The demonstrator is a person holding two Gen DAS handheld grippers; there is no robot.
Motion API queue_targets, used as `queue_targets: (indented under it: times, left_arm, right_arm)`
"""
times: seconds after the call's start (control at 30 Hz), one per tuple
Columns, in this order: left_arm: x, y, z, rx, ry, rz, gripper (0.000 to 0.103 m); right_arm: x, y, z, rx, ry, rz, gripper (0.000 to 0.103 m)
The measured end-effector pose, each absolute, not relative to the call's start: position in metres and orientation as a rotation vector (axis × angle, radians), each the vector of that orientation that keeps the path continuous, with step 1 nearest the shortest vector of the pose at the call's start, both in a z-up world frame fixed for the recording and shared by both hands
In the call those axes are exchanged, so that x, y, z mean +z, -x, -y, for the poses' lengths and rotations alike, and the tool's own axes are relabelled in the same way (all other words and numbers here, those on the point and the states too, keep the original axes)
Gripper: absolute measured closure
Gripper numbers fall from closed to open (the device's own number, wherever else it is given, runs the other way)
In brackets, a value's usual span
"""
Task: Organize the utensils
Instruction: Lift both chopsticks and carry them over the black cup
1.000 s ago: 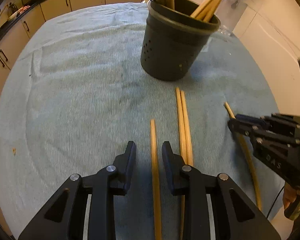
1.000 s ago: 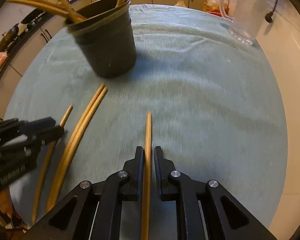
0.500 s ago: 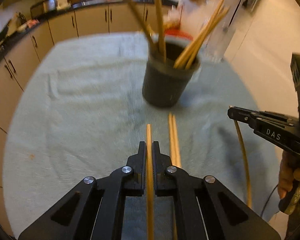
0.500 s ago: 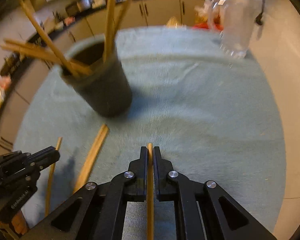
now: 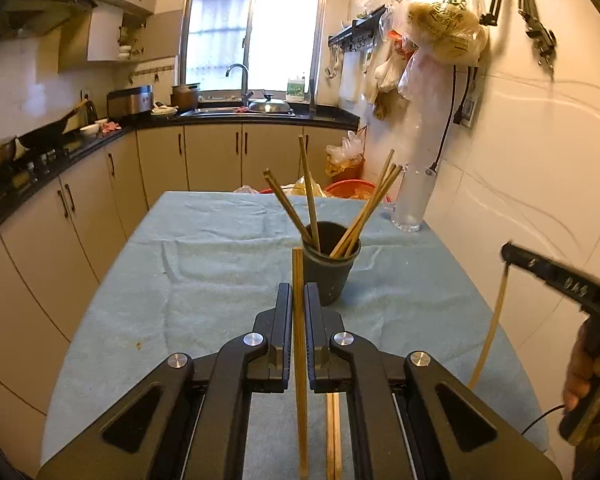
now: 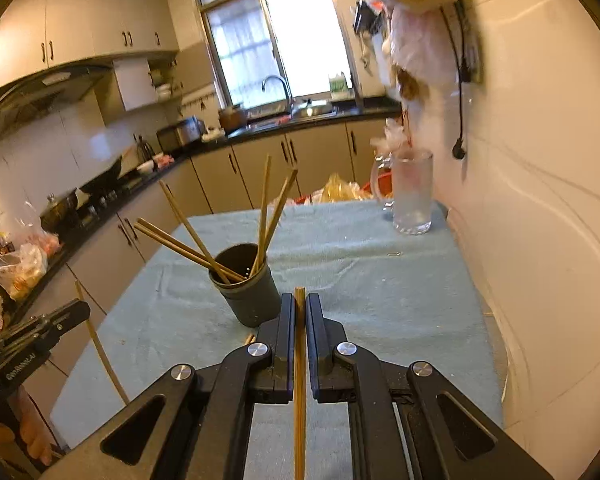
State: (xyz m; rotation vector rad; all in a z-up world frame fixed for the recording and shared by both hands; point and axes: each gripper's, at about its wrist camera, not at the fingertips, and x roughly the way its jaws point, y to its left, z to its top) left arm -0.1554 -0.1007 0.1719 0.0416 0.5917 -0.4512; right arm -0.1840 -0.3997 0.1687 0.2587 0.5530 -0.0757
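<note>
A single chopstick (image 5: 299,320) is clamped lengthwise in the left gripper (image 5: 298,300) and another chopstick (image 6: 299,340) in the right gripper (image 6: 299,312), apparently raised for dropping into the dark holder (image 5: 331,270) just ahead, where others are already stood.
</note>
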Motion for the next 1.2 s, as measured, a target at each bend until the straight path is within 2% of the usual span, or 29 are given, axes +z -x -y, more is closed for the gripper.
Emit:
queue_targets:
  times: [0.13,0.63,0.97,1.2]
  left_arm:
    - [0.164,0.167,0.103,-0.444,-0.071,-0.584,0.097]
    - [0.186,0.193,0.081,-0.518,-0.010,-0.551,0.098]
    - [0.220,0.171,0.088,-0.568,0.040,-0.506,0.098]
    - [0.255,0.141,0.113,-0.573,0.019,-0.446,0.098]
  right_arm:
    - [0.173,0.199,0.401,-0.077,-0.253,-0.537,0.097]
    - [0.185,0.210,0.396,-0.039,-0.248,-0.496,0.097]
    - [0.199,0.186,0.397,-0.024,-0.255,-0.472,0.097]
    - [0.230,0.150,0.399,-0.018,-0.253,-0.390,0.097]
